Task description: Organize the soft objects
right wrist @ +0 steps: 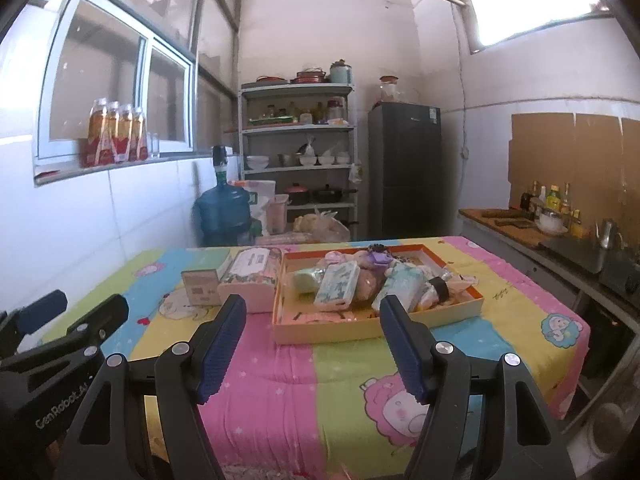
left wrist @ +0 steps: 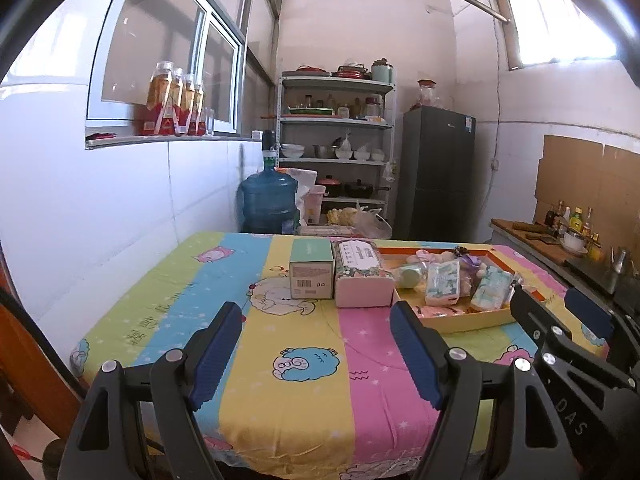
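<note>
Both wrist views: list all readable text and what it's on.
"GenRobot.AI": black body of the left gripper, seen in the right wrist view.
"DAS": black body of the right gripper, partly cut off.
Small green cardboard box: barcode, digits unreadable.
Floral tissue pack: label blurred.

Your left gripper (left wrist: pixel 316 354) and right gripper (right wrist: pixel 312 346) look alike: matte black angular frames, ribbed blue pads (right wrist: pixel 224 350) on the fingers, and round silver screws (left wrist: pixel 455 353) at the pivots. White "GenRobot.AI" lettering (right wrist: pixel 60 407) marks the left body; "DAS" shows on the right.
</note>
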{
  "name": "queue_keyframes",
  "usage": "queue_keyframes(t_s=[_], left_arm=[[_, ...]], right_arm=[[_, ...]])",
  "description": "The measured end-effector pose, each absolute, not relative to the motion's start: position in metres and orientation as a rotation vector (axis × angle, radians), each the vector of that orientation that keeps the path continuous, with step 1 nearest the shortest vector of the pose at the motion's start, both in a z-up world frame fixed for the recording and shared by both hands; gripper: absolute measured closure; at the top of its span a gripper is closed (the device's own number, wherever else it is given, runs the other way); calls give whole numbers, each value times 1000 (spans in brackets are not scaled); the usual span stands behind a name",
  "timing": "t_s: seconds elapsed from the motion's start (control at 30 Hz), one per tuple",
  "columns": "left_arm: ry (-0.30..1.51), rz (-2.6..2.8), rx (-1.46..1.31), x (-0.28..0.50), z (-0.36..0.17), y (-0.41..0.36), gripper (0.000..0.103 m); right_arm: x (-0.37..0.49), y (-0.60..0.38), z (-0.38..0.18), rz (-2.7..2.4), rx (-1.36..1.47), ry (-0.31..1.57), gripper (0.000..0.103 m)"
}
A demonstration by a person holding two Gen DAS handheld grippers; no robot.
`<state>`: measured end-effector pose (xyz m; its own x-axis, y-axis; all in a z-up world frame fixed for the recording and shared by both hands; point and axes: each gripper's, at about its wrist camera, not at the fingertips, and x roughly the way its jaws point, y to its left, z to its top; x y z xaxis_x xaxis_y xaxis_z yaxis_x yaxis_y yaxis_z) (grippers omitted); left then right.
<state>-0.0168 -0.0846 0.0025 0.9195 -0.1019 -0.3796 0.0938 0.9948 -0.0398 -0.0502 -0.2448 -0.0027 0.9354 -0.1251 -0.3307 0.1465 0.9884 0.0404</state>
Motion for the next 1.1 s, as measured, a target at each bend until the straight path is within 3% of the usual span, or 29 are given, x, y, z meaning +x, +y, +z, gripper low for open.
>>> queue_keyframes(t_s=[1.1], left_arm=[[389,-93,-4,-23,2,-94,27]], right_arm=[[-59,-249,4,-120,73,319,32]])
